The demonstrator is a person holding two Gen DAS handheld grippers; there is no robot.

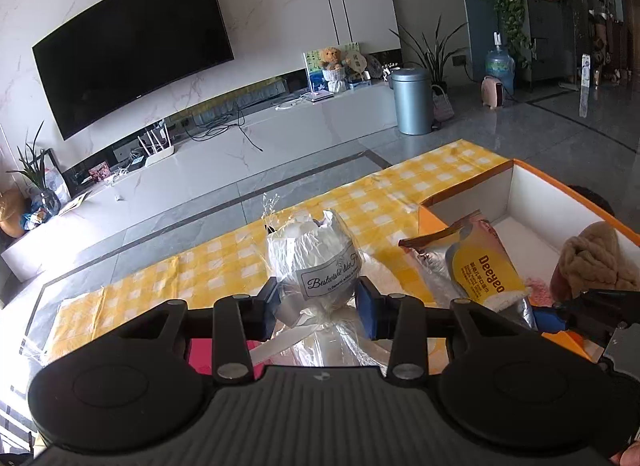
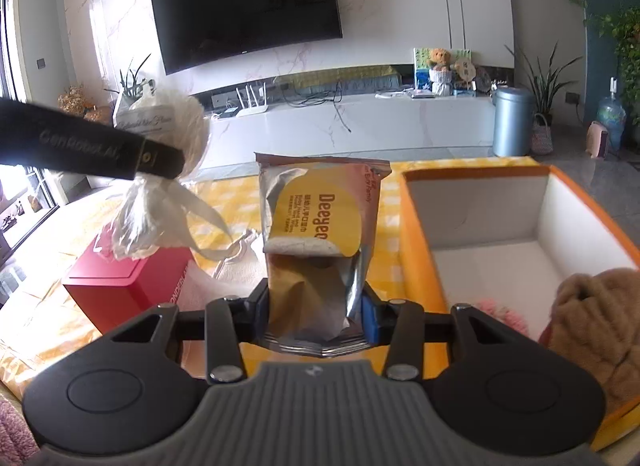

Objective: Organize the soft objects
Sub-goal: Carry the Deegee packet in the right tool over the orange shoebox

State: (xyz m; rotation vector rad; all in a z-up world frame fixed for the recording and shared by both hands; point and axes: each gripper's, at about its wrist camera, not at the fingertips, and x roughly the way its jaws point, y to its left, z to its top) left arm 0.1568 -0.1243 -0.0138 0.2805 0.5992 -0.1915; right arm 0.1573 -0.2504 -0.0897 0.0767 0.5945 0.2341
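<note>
On your right, the orange box (image 2: 420,242) stands open on the worktop (image 1: 224,266), which wears a yellow checked cloth; its white inside holds a beige plush thing (image 2: 596,314) and something pink and fluffy (image 2: 500,312) at the near end. Left of it sits a red box (image 2: 116,286). Beyond the worktop you face a grey tiled floor, a long white TV cabinet (image 1: 256,137) with a dark television (image 1: 132,49) above it on a marble wall, and a grey bin (image 1: 412,101). Your right tongs (image 2: 316,318) grip the lower end of a Deeyeo wet-wipes pack (image 2: 320,217), held upright just left of the orange box. Your left tongs (image 1: 318,302) are clamped on a cellophane-wrapped white bundle (image 1: 316,262) with a label, lifted clear of the worktop.
</note>
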